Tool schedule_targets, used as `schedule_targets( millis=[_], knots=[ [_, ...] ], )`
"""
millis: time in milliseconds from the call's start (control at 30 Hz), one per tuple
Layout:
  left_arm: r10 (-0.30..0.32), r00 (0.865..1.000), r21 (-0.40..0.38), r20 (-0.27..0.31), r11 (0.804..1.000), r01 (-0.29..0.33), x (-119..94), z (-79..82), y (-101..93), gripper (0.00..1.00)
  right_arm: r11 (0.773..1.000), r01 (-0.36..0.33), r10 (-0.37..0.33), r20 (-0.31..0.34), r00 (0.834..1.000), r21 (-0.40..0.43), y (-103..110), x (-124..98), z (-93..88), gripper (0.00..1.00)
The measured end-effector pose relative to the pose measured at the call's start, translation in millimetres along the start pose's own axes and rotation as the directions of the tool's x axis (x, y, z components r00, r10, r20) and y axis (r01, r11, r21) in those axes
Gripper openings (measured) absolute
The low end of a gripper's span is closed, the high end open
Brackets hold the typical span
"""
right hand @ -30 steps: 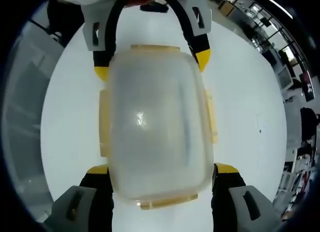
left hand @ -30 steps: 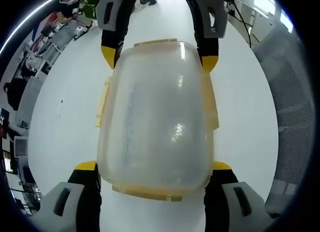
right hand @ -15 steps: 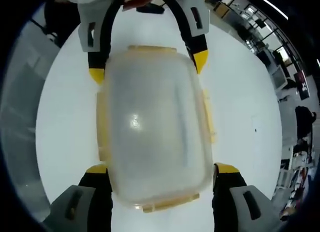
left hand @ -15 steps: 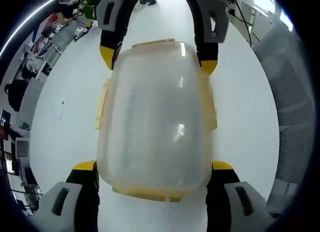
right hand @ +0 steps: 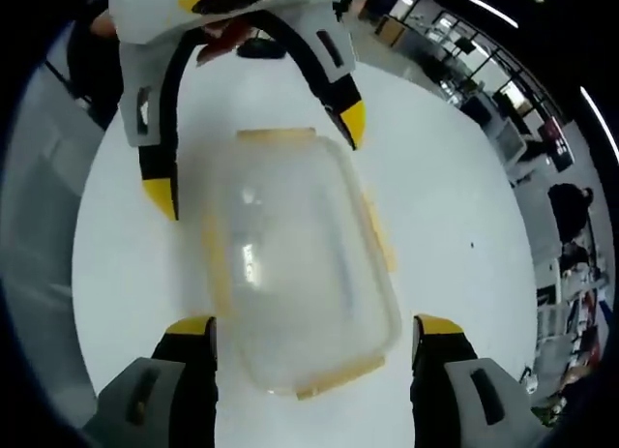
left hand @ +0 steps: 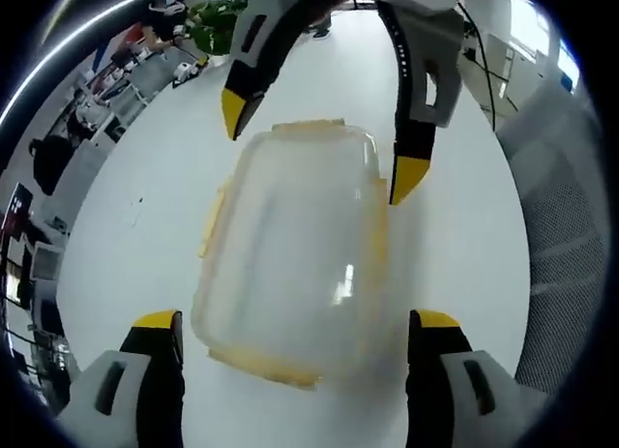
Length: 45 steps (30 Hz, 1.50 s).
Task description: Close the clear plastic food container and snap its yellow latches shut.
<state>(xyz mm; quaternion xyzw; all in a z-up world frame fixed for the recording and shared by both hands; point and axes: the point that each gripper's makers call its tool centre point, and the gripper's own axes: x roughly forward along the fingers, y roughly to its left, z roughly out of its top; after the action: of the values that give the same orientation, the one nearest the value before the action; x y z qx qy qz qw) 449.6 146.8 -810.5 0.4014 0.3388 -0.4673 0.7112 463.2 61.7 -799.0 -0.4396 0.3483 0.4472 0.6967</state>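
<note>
Left gripper view: left tool (left hand: 295, 322) spread wide, nothing pinched, its yellow tips either side of the near end of the clear container (left hand: 290, 254). Container sits lid-on, mid white table (left hand: 126, 245), well off the edges. Yellow latches (left hand: 211, 221) line its rim; whether snapped, can't tell. Right tool (left hand: 324, 143) opposite, also spread. Right gripper view: right tool (right hand: 314, 324) open around container (right hand: 290, 274); left tool (right hand: 256, 148) at the far end.
</note>
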Motion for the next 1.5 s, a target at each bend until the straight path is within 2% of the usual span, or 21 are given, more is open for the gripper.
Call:
schedule_targets(
  millis=[267,400,633,800,933,1000,1100,1233,1333,1433,1500],
  knots=[
    [0.050,0.998,-0.087,0.031,0.995,-0.047,-10,-9.7,-6.0,0.99,0.998,0.026,-0.028,0.039,0.999,0.057,10,-8,-1.8,0.82],
    [0.070,0.997,-0.123,0.046,0.990,-0.064,-15,-12.9,-11.8,0.99,0.992,0.041,-0.049,0.071,0.996,0.116,13,-14,1.1,0.82],
    [0.112,0.989,-0.215,0.095,0.973,-0.089,-24,-13.8,-14.6,0.99,0.976,0.054,-0.081,0.120,0.989,0.212,19,-23,1.4,0.82],
    [0.151,0.978,-0.301,0.141,0.948,-0.103,-34,-12.8,-15.1,0.99,0.956,0.067,-0.116,0.159,0.980,0.286,21,-31,0.3,0.82],
    [0.169,0.972,-0.323,0.165,0.940,-0.109,-38,-12.3,-18.8,0.99,0.944,0.080,-0.142,0.178,0.974,0.319,23,-38,-2.4,0.81],
    [0.195,0.962,-0.324,0.193,0.938,-0.126,-42,-9.1,-17.7,0.98,0.938,0.103,-0.170,0.182,0.969,0.330,23,-42,-4.3,0.81],
    [0.212,0.949,-0.369,0.234,0.922,-0.115,-47,-3.8,-20.7,0.98,0.923,0.105,-0.190,0.201,0.961,0.369,27,-46,-6.0,0.81],
    [0.216,0.942,-0.380,0.255,0.919,-0.108,-50,-2.2,-26.9,0.97,0.902,0.091,-0.200,0.222,0.954,0.421,33,-50,-8.2,0.81],
    [0.223,0.936,-0.412,0.274,0.906,-0.096,-53,-1.7,-30.9,0.97,0.890,0.089,-0.215,0.240,0.947,0.447,38,-55,-9.7,0.81],
    [0.230,0.934,-0.439,0.273,0.894,-0.092,-53,-7.1,-35.4,0.97,0.876,0.084,-0.229,0.256,0.939,0.475,39,-57,-11.1,0.81],
    [0.236,0.931,-0.445,0.279,0.891,-0.092,-55,-10.4,-40.1,0.96,0.862,0.089,-0.253,0.272,0.929,0.499,39,-60,-13.6,0.81]
  ],
)
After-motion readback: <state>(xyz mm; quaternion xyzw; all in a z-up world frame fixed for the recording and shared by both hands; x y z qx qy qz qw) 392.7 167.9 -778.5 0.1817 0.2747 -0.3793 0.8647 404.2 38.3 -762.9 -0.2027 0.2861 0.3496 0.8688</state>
